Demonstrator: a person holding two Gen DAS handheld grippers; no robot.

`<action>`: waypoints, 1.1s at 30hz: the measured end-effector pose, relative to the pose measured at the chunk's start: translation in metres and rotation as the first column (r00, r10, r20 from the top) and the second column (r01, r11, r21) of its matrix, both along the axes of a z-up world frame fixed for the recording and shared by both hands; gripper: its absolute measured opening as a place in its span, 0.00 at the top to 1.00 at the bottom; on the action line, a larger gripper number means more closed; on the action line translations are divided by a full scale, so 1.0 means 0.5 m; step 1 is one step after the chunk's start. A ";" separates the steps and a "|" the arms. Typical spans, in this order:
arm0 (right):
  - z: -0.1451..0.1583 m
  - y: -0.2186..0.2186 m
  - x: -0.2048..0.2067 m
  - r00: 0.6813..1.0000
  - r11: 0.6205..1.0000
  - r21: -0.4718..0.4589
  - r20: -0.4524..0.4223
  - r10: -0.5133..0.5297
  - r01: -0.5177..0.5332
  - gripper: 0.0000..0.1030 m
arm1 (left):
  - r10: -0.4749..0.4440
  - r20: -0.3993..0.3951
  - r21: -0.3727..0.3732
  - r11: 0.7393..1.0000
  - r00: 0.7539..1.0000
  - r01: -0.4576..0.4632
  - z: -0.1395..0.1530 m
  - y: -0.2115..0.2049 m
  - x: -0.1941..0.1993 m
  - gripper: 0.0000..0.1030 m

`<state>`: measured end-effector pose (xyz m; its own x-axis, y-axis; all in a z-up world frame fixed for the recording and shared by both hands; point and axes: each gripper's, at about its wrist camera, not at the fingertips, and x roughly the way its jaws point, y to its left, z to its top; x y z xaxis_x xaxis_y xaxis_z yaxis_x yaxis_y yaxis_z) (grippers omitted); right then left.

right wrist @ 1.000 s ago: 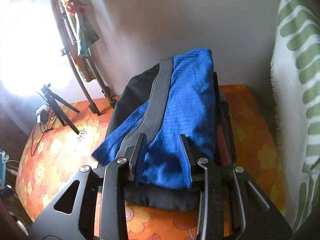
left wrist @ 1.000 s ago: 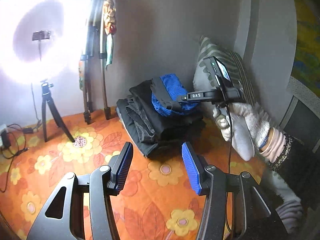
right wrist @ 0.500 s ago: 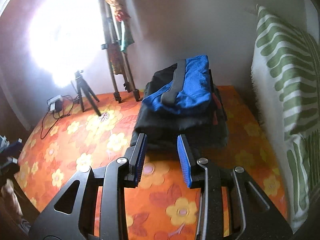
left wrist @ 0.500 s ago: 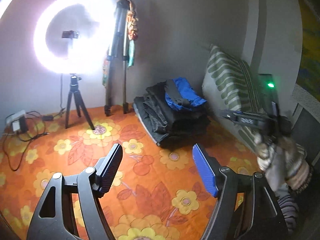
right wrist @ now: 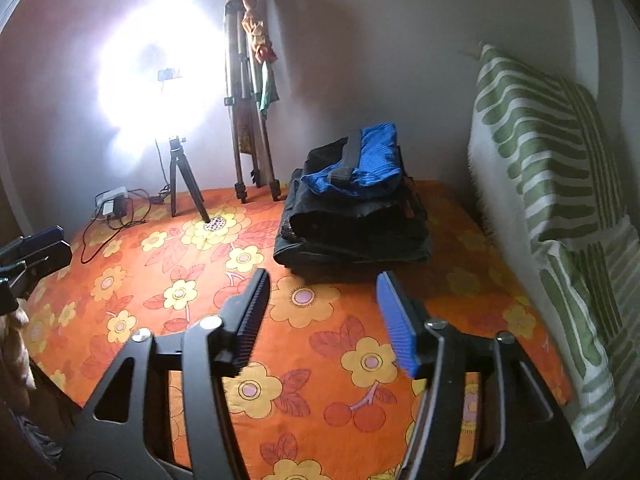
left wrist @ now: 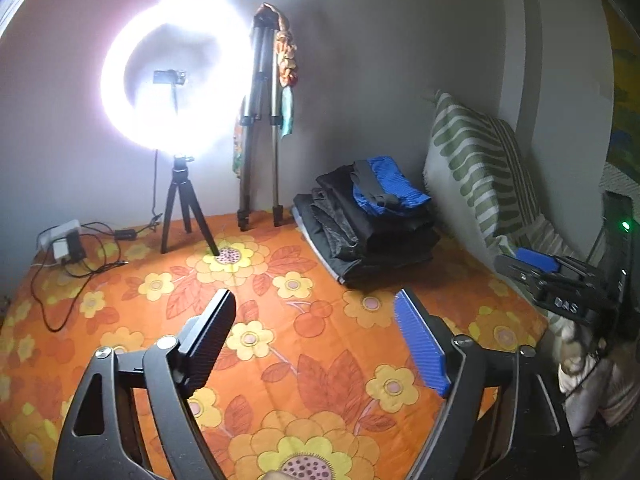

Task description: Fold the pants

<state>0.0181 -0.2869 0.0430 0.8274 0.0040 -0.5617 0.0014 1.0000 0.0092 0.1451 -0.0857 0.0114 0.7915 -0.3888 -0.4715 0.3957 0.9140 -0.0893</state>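
Note:
A stack of folded dark pants [left wrist: 372, 240] lies at the back of the bed, with folded blue pants [left wrist: 390, 190] on top. The stack also shows in the right wrist view [right wrist: 352, 232], with the blue pants [right wrist: 360, 168] on it. My left gripper [left wrist: 316, 336] is open and empty, above the orange floral bedsheet [left wrist: 280, 360], well in front of the stack. My right gripper [right wrist: 320, 316] is open and empty, also short of the stack. The right gripper shows at the right edge of the left wrist view [left wrist: 552, 276].
A lit ring light on a small tripod [left wrist: 180, 200] stands at the back left. A folded tripod [left wrist: 260, 128] leans on the wall. A charger and cables [left wrist: 68, 244] lie at the left. A green striped pillow [left wrist: 480, 168] leans at the right.
My right gripper let go of the blue pants on the stack, opened wider and drew back. My left gripper also drew back from the stack.

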 end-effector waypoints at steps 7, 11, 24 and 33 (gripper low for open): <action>-0.004 0.005 -0.031 0.997 0.999 0.012 0.054 -0.048 0.047 0.24 | 0.069 -0.050 0.046 0.997 0.996 -0.067 -0.029 0.006 0.008 0.20; 0.002 0.005 -0.035 0.992 0.996 -0.007 0.092 -0.089 0.090 0.15 | 0.077 -0.071 0.076 0.995 0.995 -0.071 -0.050 0.002 0.008 0.20; -0.009 -0.012 -0.028 0.986 0.989 0.009 0.076 -0.151 0.151 0.13 | 0.062 -0.084 0.110 0.993 0.995 -0.052 -0.067 -0.013 -0.003 0.20; -0.019 0.000 -0.022 0.988 0.990 -0.016 0.071 -0.139 0.140 0.10 | 0.066 -0.086 0.119 0.991 0.994 -0.055 -0.072 -0.012 -0.004 0.20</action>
<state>0.0071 -0.2868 0.0337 0.8559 -0.1250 -0.5018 0.1409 0.9900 -0.0064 0.1429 -0.0917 -0.0244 0.7643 -0.2800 -0.5809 0.3344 0.9423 -0.0142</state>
